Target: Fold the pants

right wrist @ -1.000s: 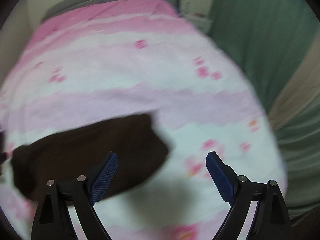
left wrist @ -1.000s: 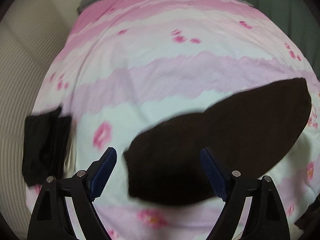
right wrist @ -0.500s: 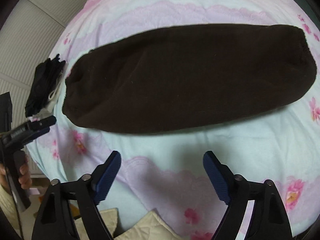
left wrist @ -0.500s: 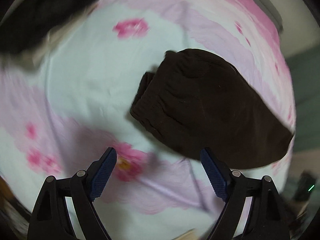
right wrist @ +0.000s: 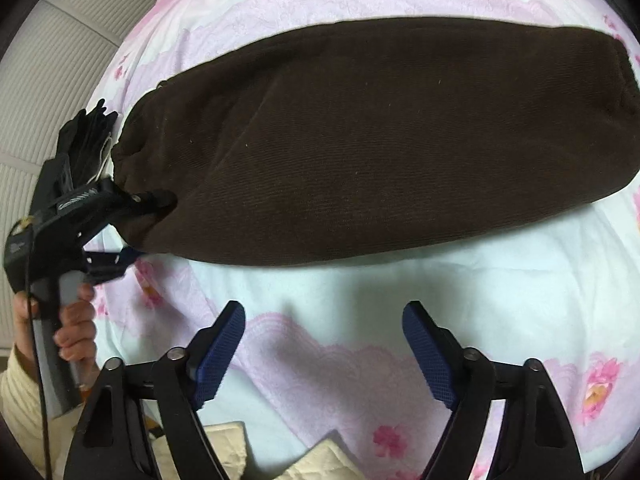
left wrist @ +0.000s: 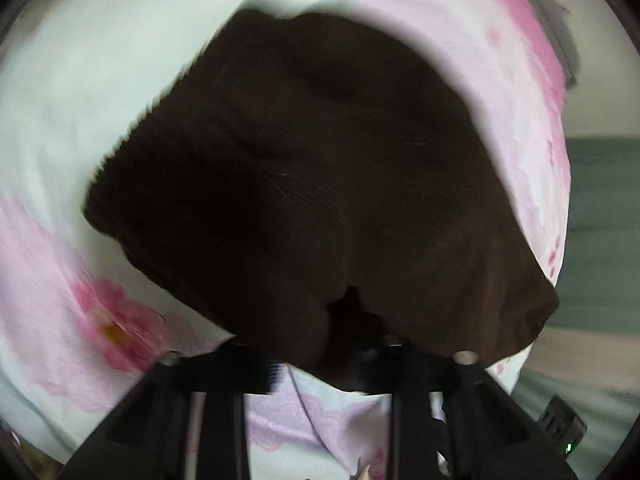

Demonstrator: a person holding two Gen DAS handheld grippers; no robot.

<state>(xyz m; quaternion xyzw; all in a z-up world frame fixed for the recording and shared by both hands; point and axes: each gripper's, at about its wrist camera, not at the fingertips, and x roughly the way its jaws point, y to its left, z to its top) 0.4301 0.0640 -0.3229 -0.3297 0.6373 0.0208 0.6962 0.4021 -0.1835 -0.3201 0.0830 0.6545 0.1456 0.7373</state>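
Dark brown pants (right wrist: 380,140) lie folded lengthwise across a pink and white floral bedspread (right wrist: 400,280). In the right wrist view my left gripper (right wrist: 160,204) is at the pants' left end, at the waistband, with its fingers closed on the cloth. In the left wrist view the brown cloth (left wrist: 320,184) fills the frame and covers the fingertips of the left gripper (left wrist: 340,328). My right gripper (right wrist: 324,344) is open and empty, above the bedspread in front of the pants' near edge.
A pile of black clothing (right wrist: 86,140) lies at the bed's left edge, behind the left gripper. A cream quilted cloth (right wrist: 320,460) sits at the near edge. A ribbed white wall (right wrist: 48,80) is on the left, a green curtain (left wrist: 600,220) on the right.
The left gripper moved onto the waistband end and closed on it. The right gripper dropped a little closer to the bed and stays open.
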